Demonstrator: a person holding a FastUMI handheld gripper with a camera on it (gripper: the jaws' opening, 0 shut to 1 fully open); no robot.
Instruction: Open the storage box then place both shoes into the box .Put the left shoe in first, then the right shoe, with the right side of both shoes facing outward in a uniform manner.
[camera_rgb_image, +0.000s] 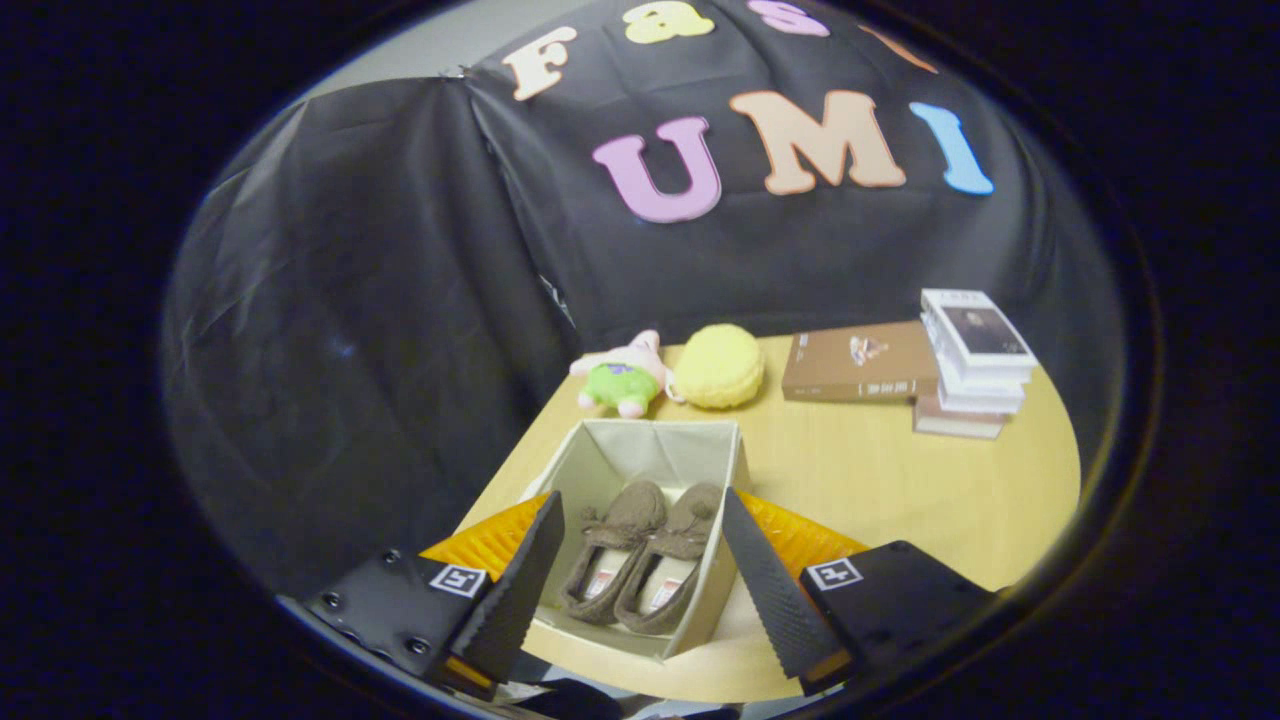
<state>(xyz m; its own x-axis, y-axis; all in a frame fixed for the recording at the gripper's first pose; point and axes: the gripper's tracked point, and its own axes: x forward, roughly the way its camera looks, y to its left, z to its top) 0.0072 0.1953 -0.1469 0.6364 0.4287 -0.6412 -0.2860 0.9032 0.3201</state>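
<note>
An open pale fabric storage box (655, 450) stands on the wooden table near its front left edge. Inside it lie two brown fuzzy shoes side by side, toes pointing away from me: the left-hand shoe (612, 545) and the right-hand shoe (672, 560). Both show light insoles with labels. My gripper (640, 575) hovers above the near part of the box, open wide, with the box and both shoes seen between its fingers. Nothing is held. An orange ridged surface (800, 535) shows beside each finger, next to the box.
Beyond the box sit a pink and green plush toy (622, 378) and a yellow round plush (718, 366). A brown book (858, 362) lies flat at the back, with a stack of books (972, 362) to its right. The wooden table (900, 480) has bare space right of the box.
</note>
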